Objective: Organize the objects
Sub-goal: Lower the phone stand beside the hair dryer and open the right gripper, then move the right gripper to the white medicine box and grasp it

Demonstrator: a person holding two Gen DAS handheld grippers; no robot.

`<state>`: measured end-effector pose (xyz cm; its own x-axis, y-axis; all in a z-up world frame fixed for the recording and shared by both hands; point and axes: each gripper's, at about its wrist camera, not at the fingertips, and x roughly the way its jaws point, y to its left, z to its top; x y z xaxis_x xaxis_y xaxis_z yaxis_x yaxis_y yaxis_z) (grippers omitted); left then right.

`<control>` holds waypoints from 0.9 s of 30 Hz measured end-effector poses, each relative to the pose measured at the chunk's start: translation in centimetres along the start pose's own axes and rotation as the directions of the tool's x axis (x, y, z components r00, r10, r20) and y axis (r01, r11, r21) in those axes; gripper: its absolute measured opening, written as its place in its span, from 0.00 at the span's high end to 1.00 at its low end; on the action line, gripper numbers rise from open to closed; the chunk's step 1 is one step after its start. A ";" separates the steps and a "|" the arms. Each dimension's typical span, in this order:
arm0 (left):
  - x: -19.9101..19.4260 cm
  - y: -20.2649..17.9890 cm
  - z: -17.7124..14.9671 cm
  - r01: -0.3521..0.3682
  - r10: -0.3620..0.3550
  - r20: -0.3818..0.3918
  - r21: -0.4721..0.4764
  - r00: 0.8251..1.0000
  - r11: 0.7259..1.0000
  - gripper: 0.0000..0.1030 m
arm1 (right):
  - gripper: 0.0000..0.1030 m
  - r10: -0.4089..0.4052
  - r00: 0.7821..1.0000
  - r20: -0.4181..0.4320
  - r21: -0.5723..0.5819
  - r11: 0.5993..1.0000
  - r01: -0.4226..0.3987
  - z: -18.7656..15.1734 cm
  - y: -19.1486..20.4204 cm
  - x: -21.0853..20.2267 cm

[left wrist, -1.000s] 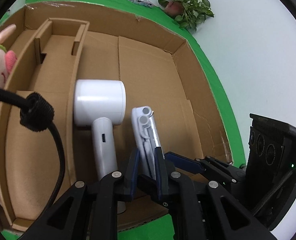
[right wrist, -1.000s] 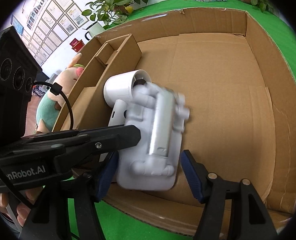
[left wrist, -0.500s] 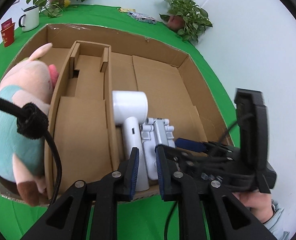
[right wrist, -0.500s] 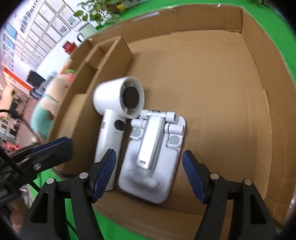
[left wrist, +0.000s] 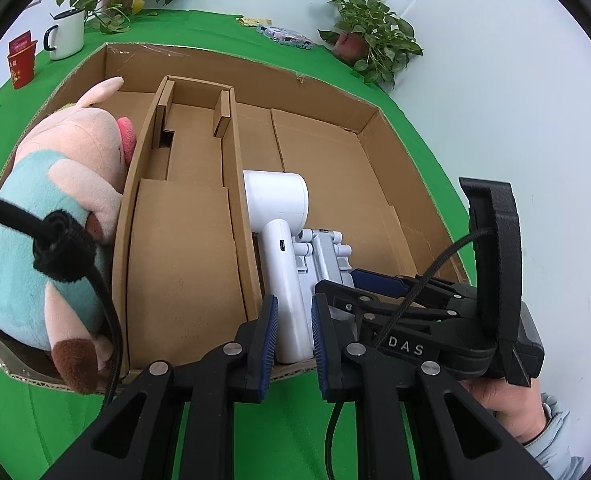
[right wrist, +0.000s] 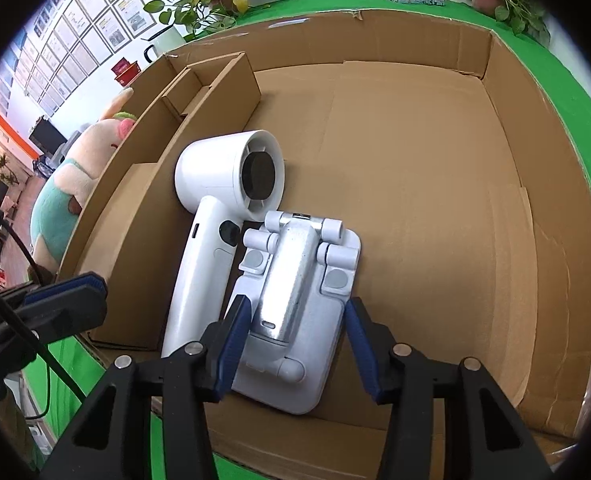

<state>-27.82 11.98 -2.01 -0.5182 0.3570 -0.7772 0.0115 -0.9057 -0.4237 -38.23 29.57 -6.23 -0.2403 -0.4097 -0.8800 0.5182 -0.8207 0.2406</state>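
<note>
A white hair dryer (left wrist: 279, 248) (right wrist: 215, 248) lies in the big cardboard box (left wrist: 335, 148) (right wrist: 435, 168), against a cardboard divider. A white folding stand (right wrist: 295, 304) (left wrist: 327, 256) lies flat beside it on the box floor. My left gripper (left wrist: 291, 340) is slightly open and empty above the box's near edge, over the dryer's handle end. My right gripper (right wrist: 295, 344) is open, its fingers either side of the stand's near end, not touching it. A plush pig (left wrist: 55, 216) (right wrist: 71, 184) lies in the box's left compartment.
Cardboard dividers (left wrist: 191, 184) form narrow compartments left of the dryer. The box stands on a green table (left wrist: 199, 28). A white mug (left wrist: 67, 32), a red cup (left wrist: 21, 60) and potted plants (left wrist: 371, 44) stand beyond the box. The right gripper shows in the left wrist view (left wrist: 435, 308).
The right gripper laid the folding stand flat beside the dryer, let go and now stands open around it. The left gripper let go of the stand and pulled back out of the box.
</note>
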 end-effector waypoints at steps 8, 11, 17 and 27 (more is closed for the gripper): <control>-1.8 -1.3 -0.5 -0.070 0.063 0.096 0.069 0.993 0.995 0.75 | 0.18 0.013 0.993 0.116 0.011 1.000 -0.014 -1.3 -0.1 -2.3; -2.9 -1.9 -0.8 -0.146 0.128 0.190 0.083 0.973 0.986 0.36 | 0.14 -0.043 0.978 0.204 0.027 0.999 0.038 -2.3 -0.3 -4.2; -5.3 -3.5 -2.2 -0.287 0.239 0.329 0.103 0.913 0.952 0.27 | 0.00 -0.121 0.933 0.338 0.021 0.992 0.121 -5.3 0.4 -8.1; -7.2 -6.2 -6.5 -0.343 0.259 0.433 0.127 0.864 0.931 0.13 | 0.00 -0.184 0.857 0.482 0.003 0.978 0.208 -10.9 1.8 -12.8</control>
<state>-18.57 16.50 3.21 -0.8147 -0.0249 -0.5793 0.0793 -0.9945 -0.0689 -25.25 37.67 1.00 -0.6968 -0.3917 -0.6009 0.4541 -0.8894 0.0532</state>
